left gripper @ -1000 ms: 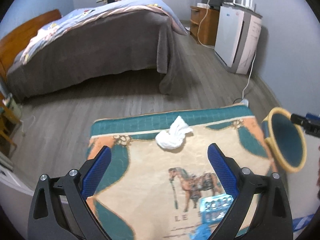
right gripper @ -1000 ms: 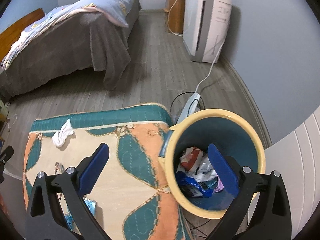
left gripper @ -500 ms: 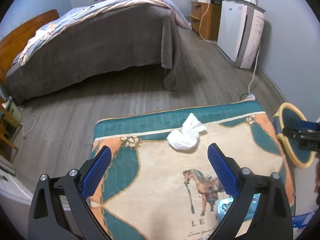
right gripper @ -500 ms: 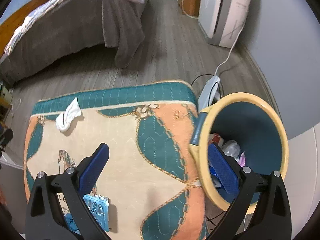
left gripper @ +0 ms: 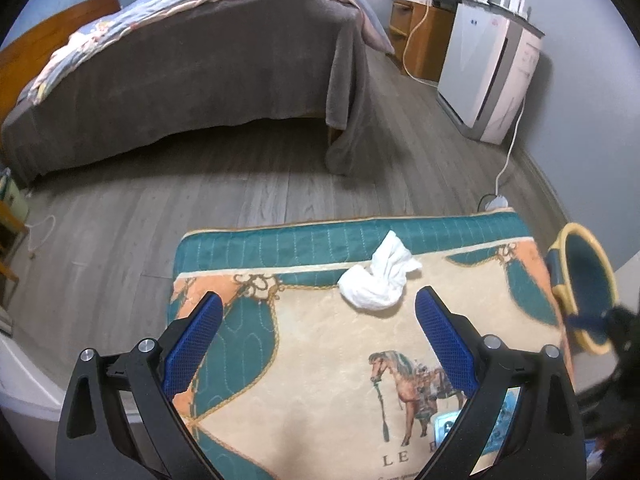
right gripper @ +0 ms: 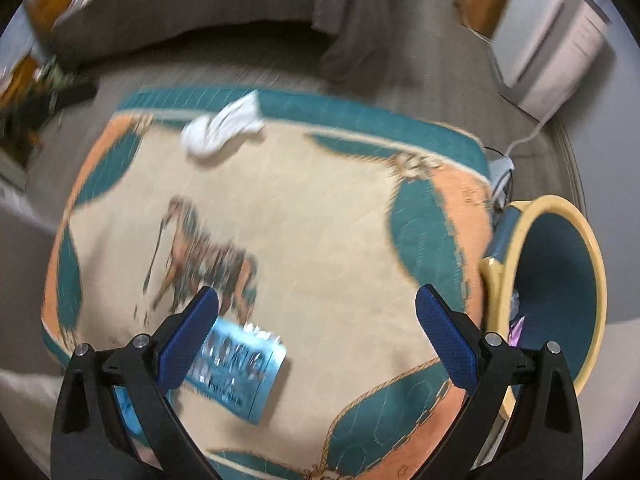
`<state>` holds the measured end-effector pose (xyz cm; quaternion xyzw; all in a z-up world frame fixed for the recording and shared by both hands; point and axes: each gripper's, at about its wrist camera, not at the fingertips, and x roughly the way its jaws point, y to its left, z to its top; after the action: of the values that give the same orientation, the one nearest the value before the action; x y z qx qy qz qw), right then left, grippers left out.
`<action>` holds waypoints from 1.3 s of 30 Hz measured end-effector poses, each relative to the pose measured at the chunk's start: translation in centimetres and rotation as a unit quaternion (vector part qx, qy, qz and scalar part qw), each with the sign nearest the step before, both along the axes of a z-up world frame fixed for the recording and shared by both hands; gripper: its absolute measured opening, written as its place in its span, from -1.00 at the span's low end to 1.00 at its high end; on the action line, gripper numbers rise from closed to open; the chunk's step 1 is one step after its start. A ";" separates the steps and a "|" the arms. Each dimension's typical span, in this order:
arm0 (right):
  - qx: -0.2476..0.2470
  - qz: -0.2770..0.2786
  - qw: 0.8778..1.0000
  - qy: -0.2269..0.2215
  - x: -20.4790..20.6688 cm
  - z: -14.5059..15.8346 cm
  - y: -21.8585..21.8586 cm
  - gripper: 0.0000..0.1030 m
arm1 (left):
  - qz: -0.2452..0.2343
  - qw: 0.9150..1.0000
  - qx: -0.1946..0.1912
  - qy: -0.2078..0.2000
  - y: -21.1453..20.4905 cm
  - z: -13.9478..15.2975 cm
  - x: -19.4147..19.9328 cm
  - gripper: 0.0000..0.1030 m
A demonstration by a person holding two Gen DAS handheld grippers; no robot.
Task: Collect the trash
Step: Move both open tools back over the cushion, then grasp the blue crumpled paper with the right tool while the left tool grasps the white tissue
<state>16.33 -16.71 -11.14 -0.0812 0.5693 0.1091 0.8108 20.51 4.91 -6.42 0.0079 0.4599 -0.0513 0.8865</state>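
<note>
A crumpled white tissue (left gripper: 380,280) lies near the far edge of the horse-print cloth (left gripper: 320,360), just ahead of my open left gripper (left gripper: 318,308) and slightly to its right. A shiny blue wrapper (right gripper: 240,368) lies flat on the cloth (right gripper: 320,240) by the left finger of my open right gripper (right gripper: 318,312). The same tissue (right gripper: 222,128) shows far ahead in the blurred right wrist view. A yellow-rimmed blue bin (right gripper: 560,292) with trash inside stands at the cloth's right edge; the bin (left gripper: 584,280) also appears in the left wrist view.
A bed with a grey blanket (left gripper: 200,80) fills the far side of the room. A white appliance (left gripper: 488,76) and a wooden cabinet (left gripper: 420,40) stand along the right wall. A white cable and power strip (left gripper: 496,200) lie on the wood floor beyond the cloth.
The right gripper has swung left from over the bin to above the cloth, bringing the blue wrapper close to its left finger. The left gripper has edged nearer the tissue.
</note>
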 end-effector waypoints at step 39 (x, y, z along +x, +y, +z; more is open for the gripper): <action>0.084 -0.056 0.994 -0.045 0.5 4.5 -2.8 -0.31 | -0.047 0.996 0.069 0.013 -4.2 -3.6 0.2 0.86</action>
<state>16.84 -19.47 -6.61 0.0140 0.5248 0.1069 0.8444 20.75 0.75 -10.03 0.0900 0.4730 -0.0607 0.8743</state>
